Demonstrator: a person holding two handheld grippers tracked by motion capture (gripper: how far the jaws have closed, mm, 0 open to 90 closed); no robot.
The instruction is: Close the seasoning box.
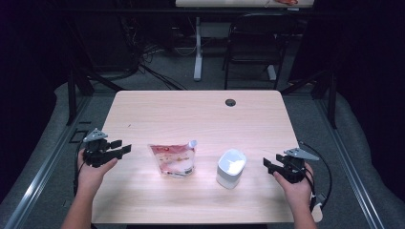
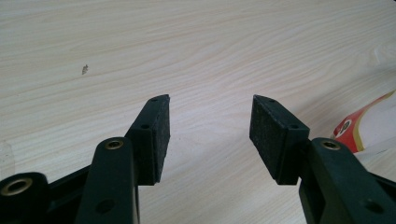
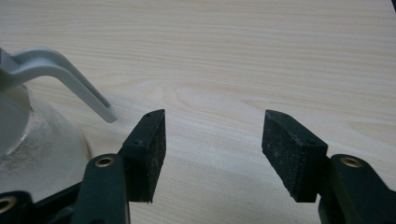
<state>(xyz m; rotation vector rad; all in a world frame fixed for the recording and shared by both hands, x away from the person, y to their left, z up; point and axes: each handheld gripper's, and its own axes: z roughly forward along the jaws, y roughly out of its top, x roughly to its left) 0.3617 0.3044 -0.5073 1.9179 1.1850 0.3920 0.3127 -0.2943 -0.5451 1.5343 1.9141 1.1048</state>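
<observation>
**Both grippers wide, nothing held**

Forearms enter at the bottom edge of the high view. At lower left, the left gripper (image 1: pixel 125 148) has its jaws spread wide over bare wood; at lower right, the right gripper (image 1: pixel 269 165) is equally wide and empty. Between them sit a red-and-white spouted pouch (image 1: pixel 174 160) and, just right of centre, a white container (image 1: pixel 231 168). Beyond, the table (image 1: pixel 191 109) runs bare toward a dark chair (image 1: pixel 255 43) at the top.
</observation>
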